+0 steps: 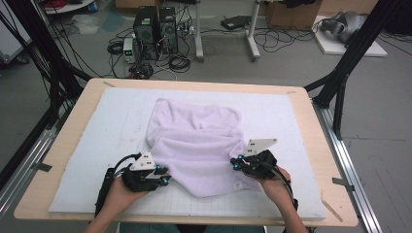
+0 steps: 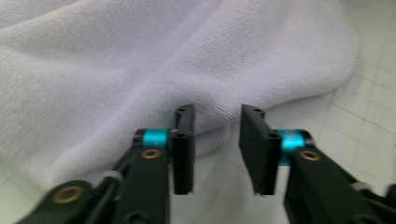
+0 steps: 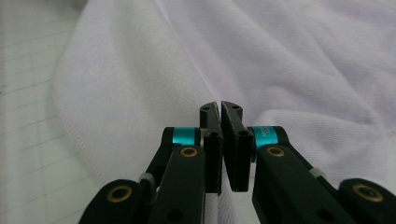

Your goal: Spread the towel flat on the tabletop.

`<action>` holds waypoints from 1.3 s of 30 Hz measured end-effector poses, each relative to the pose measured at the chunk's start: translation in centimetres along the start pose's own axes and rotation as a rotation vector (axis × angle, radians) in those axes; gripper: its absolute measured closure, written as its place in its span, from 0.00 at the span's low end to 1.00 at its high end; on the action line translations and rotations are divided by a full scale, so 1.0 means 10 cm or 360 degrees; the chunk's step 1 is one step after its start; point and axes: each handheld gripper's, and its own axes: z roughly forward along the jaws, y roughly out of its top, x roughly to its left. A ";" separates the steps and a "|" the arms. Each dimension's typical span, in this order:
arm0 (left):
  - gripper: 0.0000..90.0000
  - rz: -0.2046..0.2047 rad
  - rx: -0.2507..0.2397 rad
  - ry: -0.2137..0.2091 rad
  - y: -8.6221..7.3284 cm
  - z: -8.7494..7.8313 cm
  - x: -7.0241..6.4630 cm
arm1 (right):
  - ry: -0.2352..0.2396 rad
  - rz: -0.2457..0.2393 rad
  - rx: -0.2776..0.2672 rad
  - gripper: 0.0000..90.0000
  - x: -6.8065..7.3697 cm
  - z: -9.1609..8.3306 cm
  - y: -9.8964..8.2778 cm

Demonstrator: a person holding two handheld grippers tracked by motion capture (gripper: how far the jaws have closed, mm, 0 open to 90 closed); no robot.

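table (image 1: 58, 160): wooden top, I see it from the high view – the white gridded mat (image 1: 111, 111) covers most of it.
towel (image 1: 194, 141): pale lilac, rumpled and folded over itself, lying on the mat around the middle and toward my near edge. Its near corner, with a small tag, sits between my two hands.
left gripper (image 1: 163, 175): at the towel's near-left edge, low over the mat. In the left gripper view (image 2: 215, 149) the jaws stand apart with a clear gap; the towel's hemmed edge (image 2: 219, 135) lies just ahead of the tips, nothing pinched – released.
right gripper (image 1: 236, 162): at the towel's near-right side. In the right gripper view (image 3: 219, 140) the jaws are clenched together; the towel (image 3: 140, 70) lies all around the tips, with cloth pinched between the pads at their lower end – I read it as grasping the towel.
stitched hem (image 3: 74, 130): runs down the left fold in the right gripper view, next to the bare mat (image 3: 28, 93).
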 end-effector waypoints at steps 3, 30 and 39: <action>0.57 0.0025 0.0074 0.0063 0.07 0.17 0.01 | -0.0022 0.0026 0.0015 0.97 -0.09 0.06 0.01; 0.89 0.0005 0.0028 0.0000 0.56 -0.43 0.41 | -0.0039 -0.0099 -0.0054 0.97 -0.04 -0.13 0.40; 0.63 -0.0249 0.0168 0.0044 0.48 0.11 0.95 | -0.0051 0.0198 0.0118 0.85 -0.62 0.32 0.18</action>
